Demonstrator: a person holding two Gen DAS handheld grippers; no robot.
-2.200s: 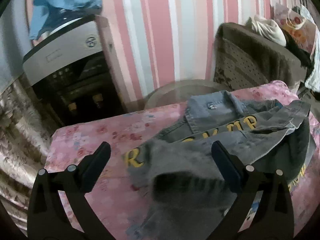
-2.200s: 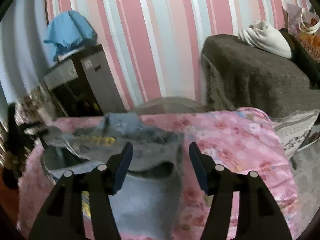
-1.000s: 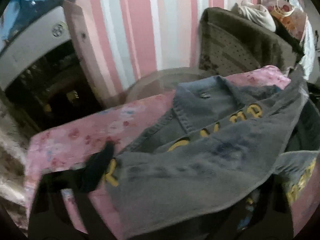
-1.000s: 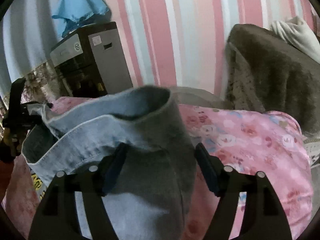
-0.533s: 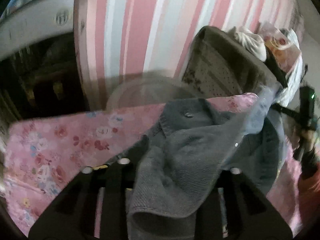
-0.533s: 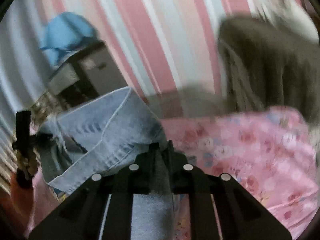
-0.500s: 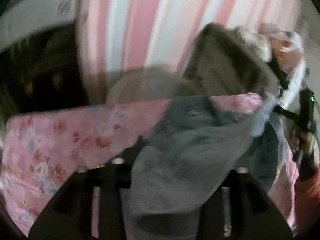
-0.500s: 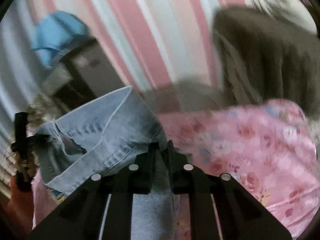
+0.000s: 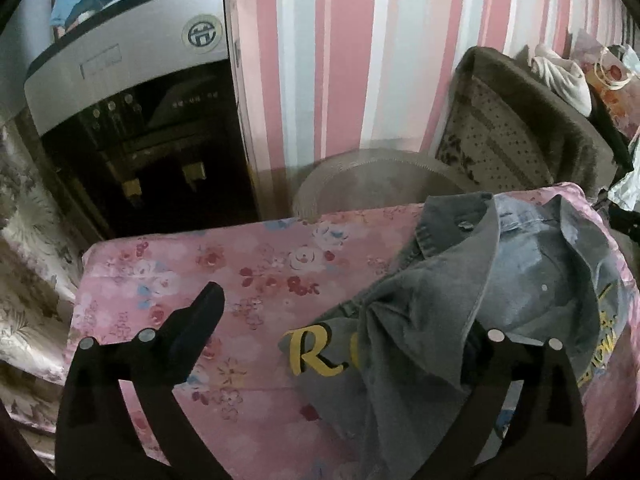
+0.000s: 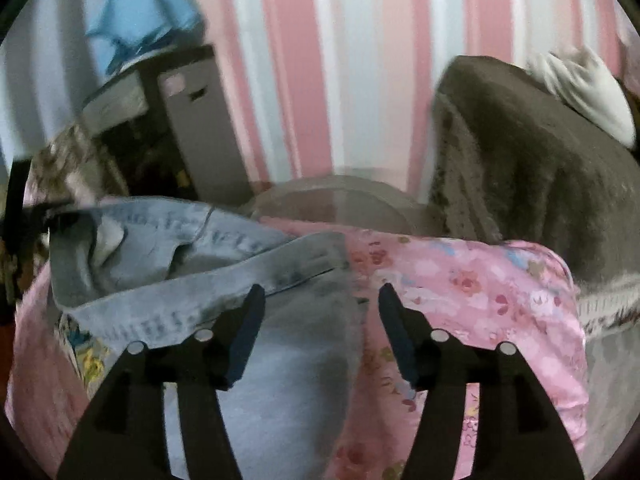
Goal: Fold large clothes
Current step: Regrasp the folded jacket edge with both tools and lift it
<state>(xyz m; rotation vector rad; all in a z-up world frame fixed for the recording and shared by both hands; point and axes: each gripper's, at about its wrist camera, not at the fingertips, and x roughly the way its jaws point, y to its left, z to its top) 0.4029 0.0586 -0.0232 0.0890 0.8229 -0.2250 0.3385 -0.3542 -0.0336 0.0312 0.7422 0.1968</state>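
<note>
A grey-blue denim jacket (image 9: 500, 280) with yellow letters lies bunched on the pink floral tabletop (image 9: 240, 264), toward its right end in the left wrist view. My left gripper (image 9: 340, 328) is opening, with its jaws far apart. Its left finger hangs over bare pink cloth, and a fold of denim drapes over its right finger without being pinched. In the right wrist view the jacket (image 10: 208, 280) spreads across the left half of the table. My right gripper (image 10: 320, 304) is opening just above the jacket's edge. Denim lies below its gap, and neither pad presses on it.
A water dispenser (image 9: 132, 92) with a blue cloth (image 10: 148, 16) on top stands against the striped wall at the back left. A round woven seat (image 9: 368, 184) and a brown-covered armchair (image 9: 520, 128) holding a white bag (image 10: 588, 88) stand behind the table.
Half a second ago both grippers were pinched on lifted denim. Both have since let go and spread their jaws, and the raised fold has dropped onto the jacket. The left gripper has drawn away leftward.
</note>
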